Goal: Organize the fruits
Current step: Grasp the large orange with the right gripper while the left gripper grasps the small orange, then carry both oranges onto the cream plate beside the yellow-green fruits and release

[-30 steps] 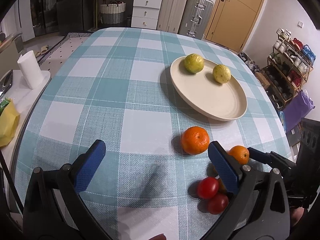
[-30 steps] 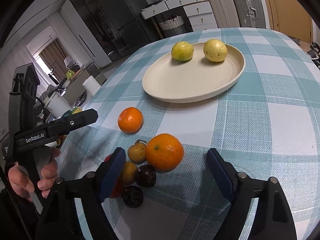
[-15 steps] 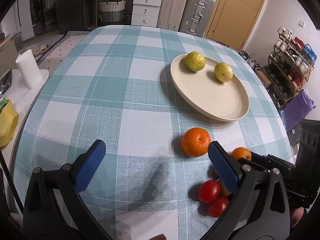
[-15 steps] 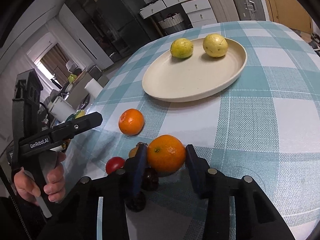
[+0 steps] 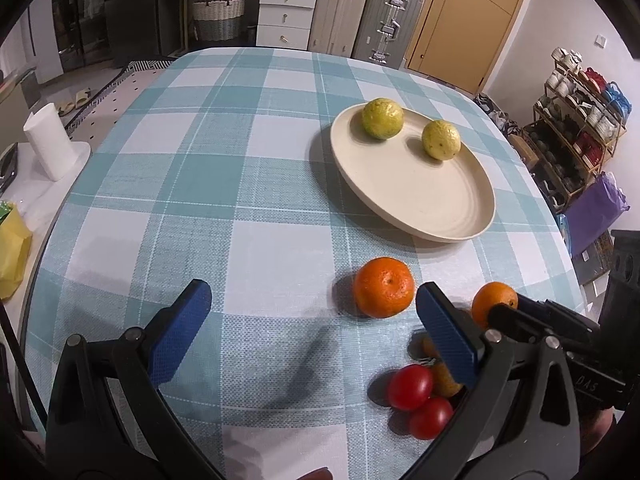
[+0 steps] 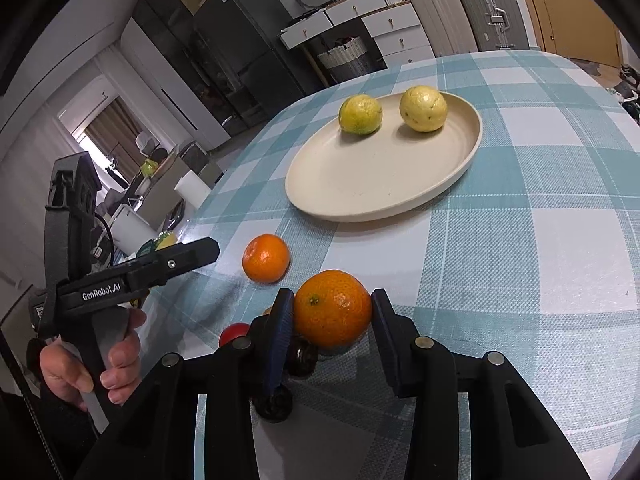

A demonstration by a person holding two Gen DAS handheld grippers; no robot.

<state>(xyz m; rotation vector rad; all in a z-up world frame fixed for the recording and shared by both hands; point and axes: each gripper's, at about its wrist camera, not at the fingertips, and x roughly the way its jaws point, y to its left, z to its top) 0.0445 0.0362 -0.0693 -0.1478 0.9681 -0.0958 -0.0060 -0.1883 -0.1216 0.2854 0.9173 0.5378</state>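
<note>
My right gripper (image 6: 332,304) is shut on a large orange (image 6: 332,308), with both pads pressed against its sides just over the checked cloth. From the left wrist view the same orange (image 5: 494,300) shows at the tip of the right gripper (image 5: 516,316). A second orange (image 5: 383,287) lies loose on the cloth. My left gripper (image 5: 312,296) hangs open over bare cloth to the left of it. A cream plate (image 5: 400,216) beyond holds two yellow-green citrus fruits (image 5: 382,118) (image 5: 440,139).
Two red cherry tomatoes (image 5: 410,386) and small brown fruit (image 5: 444,380) cluster beside the left gripper's right finger. Dark round fruits (image 6: 302,356) lie under the right gripper. A hand (image 6: 80,372) holds the left gripper's handle. The table edge curves close on the right.
The right gripper's jaws came together onto the large orange, which stood free between them a second ago. The left gripper stayed open and in place.
</note>
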